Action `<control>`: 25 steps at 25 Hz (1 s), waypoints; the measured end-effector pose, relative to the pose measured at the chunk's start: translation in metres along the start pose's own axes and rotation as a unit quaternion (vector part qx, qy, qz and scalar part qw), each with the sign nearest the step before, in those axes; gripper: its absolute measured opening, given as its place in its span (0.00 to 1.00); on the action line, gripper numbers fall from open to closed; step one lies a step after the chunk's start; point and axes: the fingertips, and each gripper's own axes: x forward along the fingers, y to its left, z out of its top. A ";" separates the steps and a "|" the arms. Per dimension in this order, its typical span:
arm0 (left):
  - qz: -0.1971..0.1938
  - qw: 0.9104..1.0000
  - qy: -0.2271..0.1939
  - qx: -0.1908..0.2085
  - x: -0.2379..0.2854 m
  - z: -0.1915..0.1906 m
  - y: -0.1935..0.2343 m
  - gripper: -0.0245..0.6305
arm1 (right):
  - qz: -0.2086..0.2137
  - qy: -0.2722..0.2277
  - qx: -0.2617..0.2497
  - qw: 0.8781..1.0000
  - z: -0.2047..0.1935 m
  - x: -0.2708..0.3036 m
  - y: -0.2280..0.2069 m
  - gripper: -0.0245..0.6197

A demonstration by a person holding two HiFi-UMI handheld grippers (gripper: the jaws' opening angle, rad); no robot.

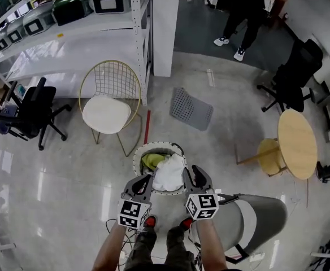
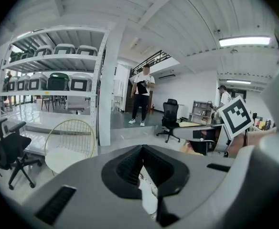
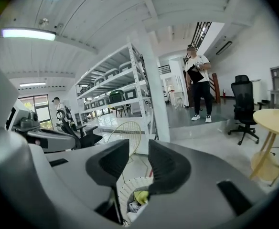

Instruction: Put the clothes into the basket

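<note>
- Head view: closest to the lens, the person's forearms reached down to the left gripper [image 1: 144,183] and right gripper [image 1: 196,176], held side by side over the basket [image 1: 137,161] on the floor. A white cloth [image 1: 169,174] lay heaped in the basket directly between the two sets of fingers, touching or nearly touching both. A yellow-green cloth [image 1: 151,161] sat under it, just beyond the left fingers. A wire chair [image 1: 109,103] stood well beyond the fingertips.
- Left gripper view: the left gripper [image 2: 142,149] had its fingers pressed together at the tips, with nothing seen pinched there. A strip of the white cloth [image 2: 149,197] showed through the gap behind the tips; whether a fold was caught lower down could not be told.
- Right gripper view: the right gripper [image 3: 138,151] had its fingers standing apart and holding nothing. Below and between them lay the basket [image 3: 125,187], with the yellow-green cloth [image 3: 140,197] and white cloth [image 3: 134,213] inside.
- Progress: judged from these views, the job looked close to finished. Both garments in sight were inside the basket, and no other garment showed in any view. What appeared to be left was drawing both grippers clear, and perhaps pressing down the white cloth, which stood proud of the rim.
</note>
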 end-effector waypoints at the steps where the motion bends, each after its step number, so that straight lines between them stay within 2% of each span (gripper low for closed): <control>1: -0.002 1.000 -0.004 0.003 -0.004 0.007 -0.002 0.05 | -0.002 -0.009 -0.003 1.000 0.008 -0.006 0.002 0.25; 6: -0.011 0.999 -0.025 0.021 -0.023 0.040 -0.014 0.05 | -0.012 -0.048 -0.018 0.999 0.046 -0.040 0.012 0.16; 15: -0.026 0.997 -0.051 0.050 -0.062 0.076 -0.036 0.05 | -0.037 -0.083 -0.034 0.995 0.085 -0.104 0.025 0.11; 25: -0.041 0.994 -0.076 0.069 -0.096 0.091 -0.057 0.05 | -0.059 -0.091 -0.037 0.993 0.086 -0.154 0.029 0.11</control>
